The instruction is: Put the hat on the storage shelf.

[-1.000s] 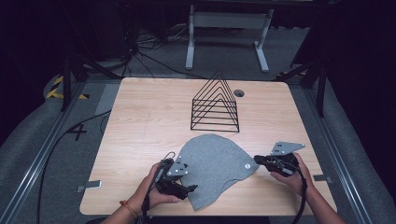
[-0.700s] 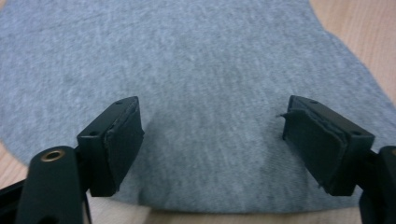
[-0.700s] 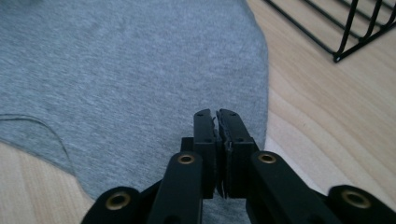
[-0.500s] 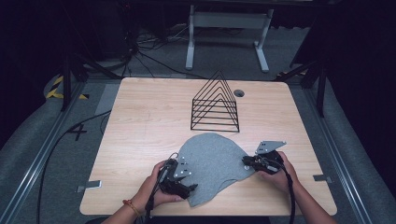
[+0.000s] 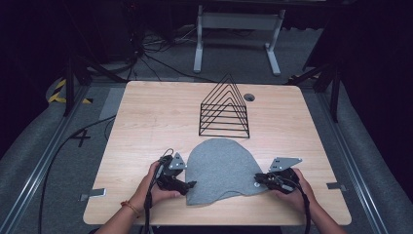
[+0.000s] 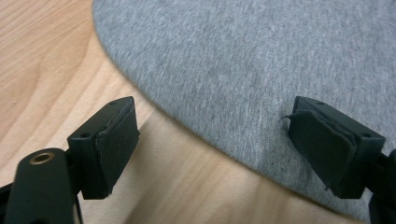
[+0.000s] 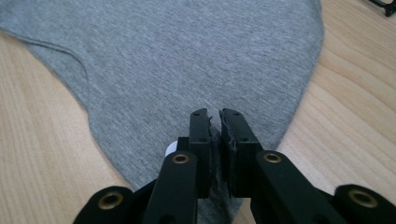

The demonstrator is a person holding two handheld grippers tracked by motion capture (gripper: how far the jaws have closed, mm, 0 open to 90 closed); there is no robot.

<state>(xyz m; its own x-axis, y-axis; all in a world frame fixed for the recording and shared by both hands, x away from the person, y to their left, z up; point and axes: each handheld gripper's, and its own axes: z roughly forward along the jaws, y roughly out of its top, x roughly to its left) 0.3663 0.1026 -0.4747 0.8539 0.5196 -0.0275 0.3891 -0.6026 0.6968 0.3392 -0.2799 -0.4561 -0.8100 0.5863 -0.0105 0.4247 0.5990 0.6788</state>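
Note:
A grey knit cloth (image 5: 224,168) lies flat on the wooden table (image 5: 146,122), rounded at its far end. My left gripper (image 5: 190,185) sits at the cloth's near-left edge. In the left gripper view its jaws stand wide open (image 6: 215,140), one over bare wood, the other over the cloth (image 6: 261,70). My right gripper (image 5: 259,180) is at the cloth's near-right corner. In the right gripper view it is shut (image 7: 215,123) on the cloth (image 7: 187,60), with fabric pinched between the pads and a small white tag (image 7: 171,149) beside them.
A black wire triangular rack (image 5: 225,109) stands just beyond the cloth. A round grommet hole (image 5: 249,97) is behind it at the right. Bare wood stretches to the left and far left of the table. A white stand's legs (image 5: 234,29) are on the floor beyond.
My right gripper has moved left onto the cloth's right corner and closed on it. The left gripper has shifted slightly and stays open at the cloth's left edge.

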